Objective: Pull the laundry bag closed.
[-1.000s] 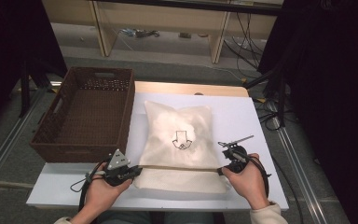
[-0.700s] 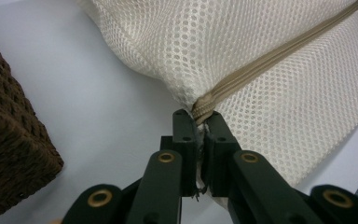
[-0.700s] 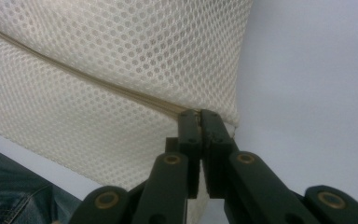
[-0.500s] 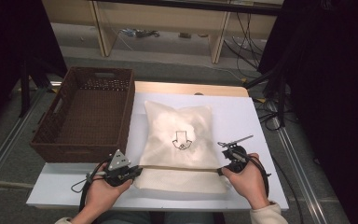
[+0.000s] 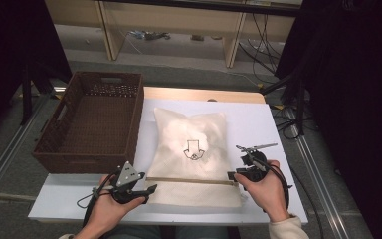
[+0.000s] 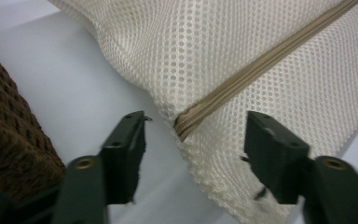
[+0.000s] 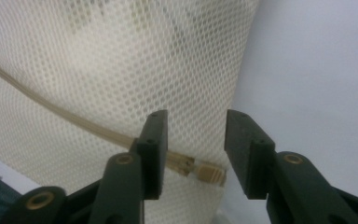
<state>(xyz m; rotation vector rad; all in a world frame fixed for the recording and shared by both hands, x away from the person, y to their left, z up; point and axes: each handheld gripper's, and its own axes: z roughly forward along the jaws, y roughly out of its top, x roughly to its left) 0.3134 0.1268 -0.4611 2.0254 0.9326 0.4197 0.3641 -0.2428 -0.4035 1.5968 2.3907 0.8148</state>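
Zipper (image 6: 242, 77) ends between open, just-parted jaws of both grippers.

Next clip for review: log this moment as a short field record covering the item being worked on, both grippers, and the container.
item: cream mesh laundry bag, lying flat on the white table
zipper: runs across the bag's near end
left gripper: jaws just opened, astride the zipper's end, pads off it
right gripper: jaws just opened, zipper pull between them, not gripped
container: brown wicker basket, left of the bag
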